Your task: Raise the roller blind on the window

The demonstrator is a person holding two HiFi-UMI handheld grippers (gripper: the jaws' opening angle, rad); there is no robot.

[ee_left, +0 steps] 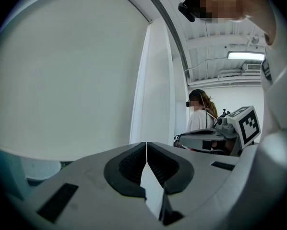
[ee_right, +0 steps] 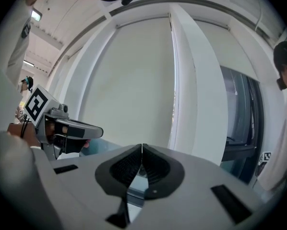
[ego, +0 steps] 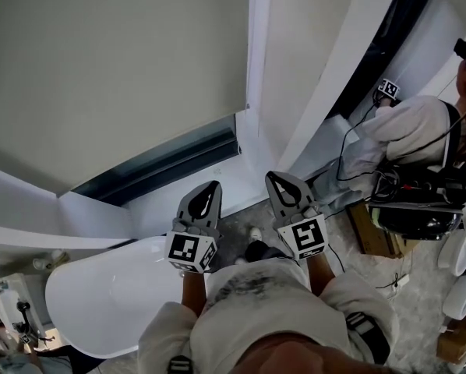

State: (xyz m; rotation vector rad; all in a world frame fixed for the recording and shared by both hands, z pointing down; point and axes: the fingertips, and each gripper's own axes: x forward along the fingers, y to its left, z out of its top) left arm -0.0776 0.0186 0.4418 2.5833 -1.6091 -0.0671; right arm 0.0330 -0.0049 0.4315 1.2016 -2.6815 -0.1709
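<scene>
A cream roller blind [ego: 108, 68] covers most of the window, leaving a dark strip of glass [ego: 163, 166] below its bottom edge. The blind fills the left gripper view [ee_left: 71, 75] and the right gripper view [ee_right: 134, 80]. A thin bead chain [ee_right: 173, 104] hangs along the blind's right side by the white frame post [ego: 252, 68]. My left gripper [ego: 210, 189] and right gripper [ego: 284, 179] are side by side below the window, both shut and holding nothing. Each points up toward the blind without touching it [ee_left: 146, 143] [ee_right: 142, 146].
A white bathtub [ego: 108, 302] lies at the lower left under the sill. Another person [ego: 420, 131] with grippers and cables stands at the right by a second window. A second blind [ego: 311, 45] hangs right of the post.
</scene>
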